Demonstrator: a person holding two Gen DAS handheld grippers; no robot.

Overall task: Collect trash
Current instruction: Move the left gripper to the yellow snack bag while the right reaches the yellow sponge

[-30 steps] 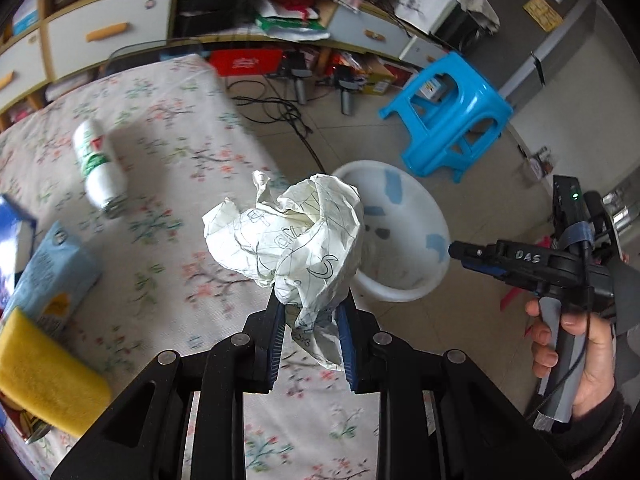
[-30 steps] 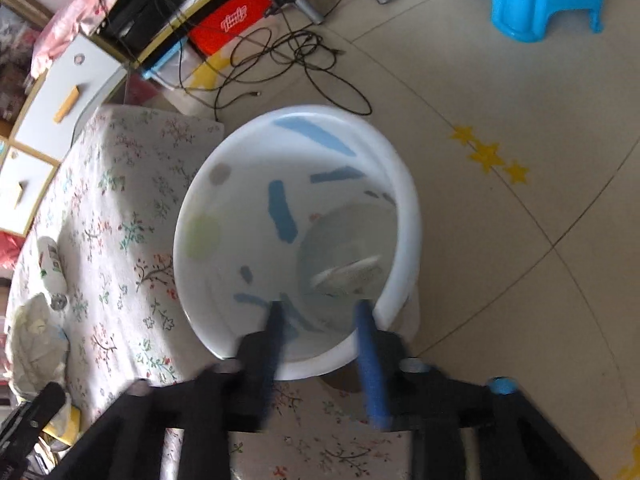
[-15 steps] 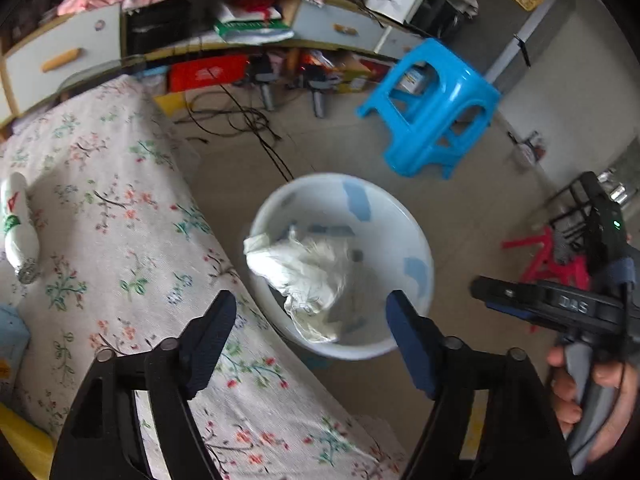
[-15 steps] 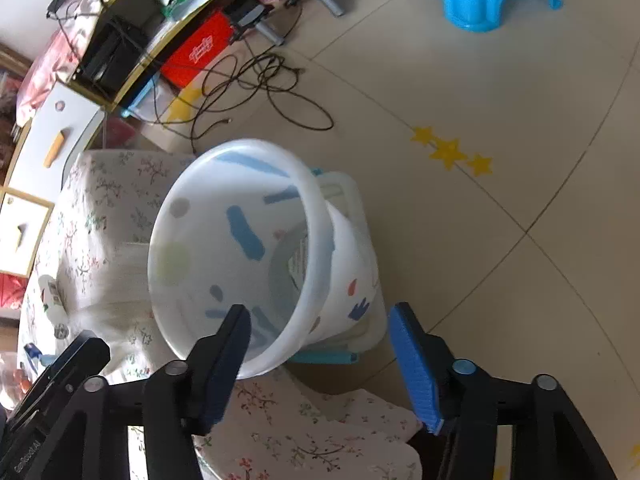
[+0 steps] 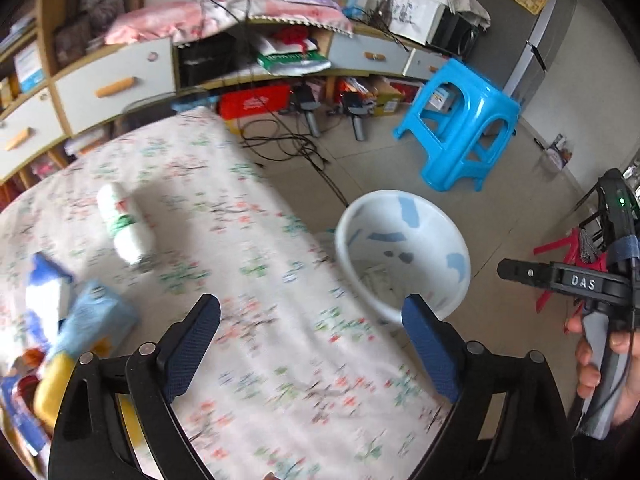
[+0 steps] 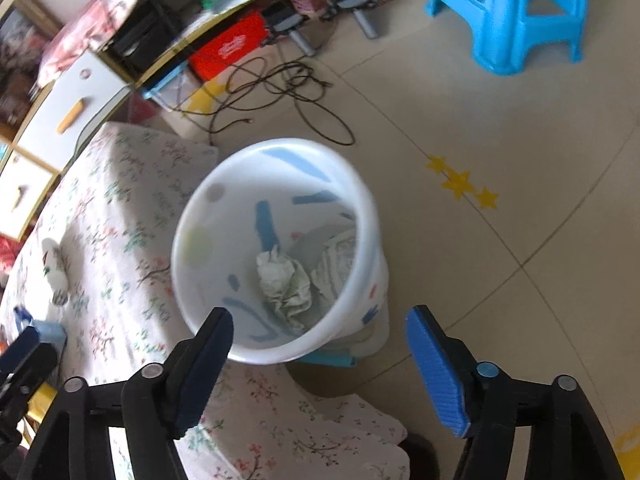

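Your left gripper is opening, fingers spread wide, nothing between them. They're hanging over the flowered tabletop, and the view is motion-blurred. Beyond the right finger the white bin is sitting on the floor just off the tabletop edge, with crumpled paper only partly showing inside from this side. Ahead of the left finger a white bottle is lying on its side on the cloth. Left of that finger a light blue packet and a yellow sponge are sitting near the edge of the picture, both blurred. Far right, your hand is holding the other gripper's handle.

Your right gripper is opening too, fingers wide apart and not holding anything. The bin is sitting just ahead of and between the fingertips, closer to the left one. Two wads of crumpled paper are lying at the bottom of it, touching each other. The tabletop corner is running under the left finger. Past the right finger there's bare floor with yellow star stickers, and a blue stool well beyond.
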